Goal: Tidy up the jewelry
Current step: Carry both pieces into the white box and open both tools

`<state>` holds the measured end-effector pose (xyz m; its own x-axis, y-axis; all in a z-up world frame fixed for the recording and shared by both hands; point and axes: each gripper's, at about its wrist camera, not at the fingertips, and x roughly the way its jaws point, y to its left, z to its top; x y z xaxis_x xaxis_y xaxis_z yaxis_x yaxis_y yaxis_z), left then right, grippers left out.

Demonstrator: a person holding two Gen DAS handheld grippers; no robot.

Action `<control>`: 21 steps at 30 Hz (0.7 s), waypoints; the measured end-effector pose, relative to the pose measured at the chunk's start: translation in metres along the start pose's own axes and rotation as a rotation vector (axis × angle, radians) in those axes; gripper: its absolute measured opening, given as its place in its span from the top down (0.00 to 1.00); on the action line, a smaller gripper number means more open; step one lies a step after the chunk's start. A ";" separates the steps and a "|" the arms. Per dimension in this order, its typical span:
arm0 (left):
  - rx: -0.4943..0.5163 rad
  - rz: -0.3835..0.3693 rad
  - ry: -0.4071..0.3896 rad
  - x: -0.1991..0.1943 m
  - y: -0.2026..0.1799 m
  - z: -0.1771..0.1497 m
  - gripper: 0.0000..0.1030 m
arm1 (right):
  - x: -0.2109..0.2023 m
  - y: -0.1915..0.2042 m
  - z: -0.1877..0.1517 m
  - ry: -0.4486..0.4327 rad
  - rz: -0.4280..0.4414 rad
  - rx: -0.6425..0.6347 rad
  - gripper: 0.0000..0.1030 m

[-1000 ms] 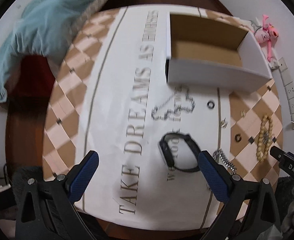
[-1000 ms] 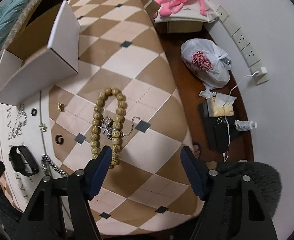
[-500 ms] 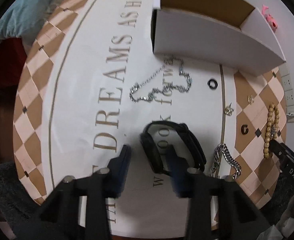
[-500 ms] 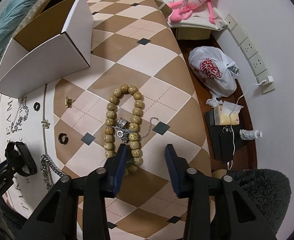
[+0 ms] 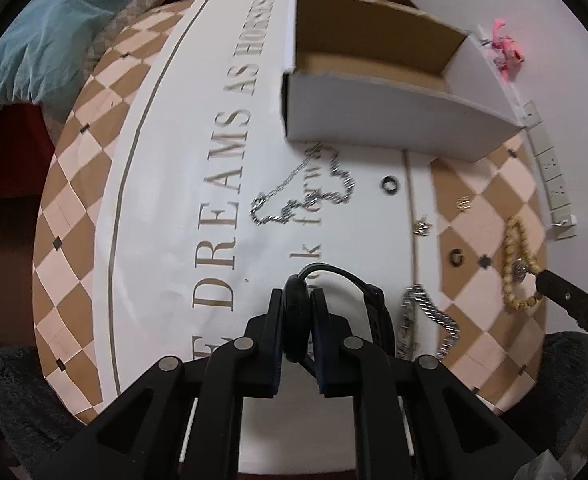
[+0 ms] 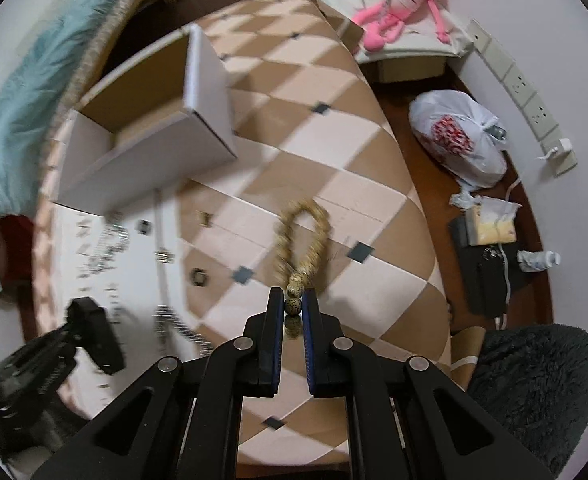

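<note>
1. Already both tools are committed: the left hand-held gripper (image 5: 297, 314) is clamped on the body of a black fitness band (image 5: 336, 312) near the near edge of the bench (image 5: 93, 216), and the right hand-held gripper (image 6: 294, 305) is pinched on one bead at the near end of a wooden bead bracelet (image 6: 302, 236), towards the bench's right edge.
2. Only a single round bead sits between the right pads, so I judge the bracelet could roll out of the grip on the way to the open cardboard box (image 5: 378, 80) at the far edge.
3. A small silver piece seems tangled in the beads, seen beside the right tool's tip in the left view; it may ride along or drop off mid-carry.
4. The band's loop stands just beside the silver link bracelet (image 5: 426, 320); a sideways lift could snag and drag it.
5. The thin silver chain necklace (image 5: 306, 192) lies just in front of the box wall, and the rings and studs are well apart on the cloth; a low pass by either load could sweep them off.
6. Both arms heading for one box risk colliding.
</note>
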<state>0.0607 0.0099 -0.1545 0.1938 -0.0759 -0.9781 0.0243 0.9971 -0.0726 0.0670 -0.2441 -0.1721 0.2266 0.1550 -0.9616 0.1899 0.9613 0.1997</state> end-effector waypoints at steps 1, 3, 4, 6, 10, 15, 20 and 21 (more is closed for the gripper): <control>0.006 -0.011 -0.011 -0.009 0.000 0.000 0.91 | -0.006 0.003 0.001 -0.007 0.014 -0.003 0.91; 0.013 -0.027 -0.032 -0.024 0.000 0.002 0.91 | -0.021 0.008 0.005 -0.022 0.052 -0.009 0.91; 0.015 -0.041 -0.048 -0.035 0.000 0.005 0.91 | -0.028 0.011 0.008 -0.030 0.069 -0.013 0.91; 0.016 -0.063 -0.071 -0.048 -0.001 0.012 0.91 | -0.043 0.020 0.016 -0.053 0.100 -0.035 0.91; 0.007 -0.133 -0.099 -0.060 -0.012 0.049 0.91 | -0.075 0.039 0.037 -0.107 0.167 -0.077 0.91; 0.019 -0.152 -0.131 -0.068 -0.021 0.093 0.91 | -0.100 0.070 0.075 -0.161 0.230 -0.144 0.91; 0.019 -0.139 -0.110 -0.053 -0.018 0.141 0.91 | -0.080 0.092 0.120 -0.140 0.214 -0.163 0.91; 0.018 -0.137 -0.101 -0.049 -0.017 0.148 0.91 | -0.072 0.095 0.129 -0.125 0.213 -0.159 0.91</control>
<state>0.1957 -0.0046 -0.0769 0.2851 -0.2126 -0.9346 0.0750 0.9770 -0.1994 0.1920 -0.1933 -0.0598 0.3630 0.3377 -0.8684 -0.0248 0.9352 0.3533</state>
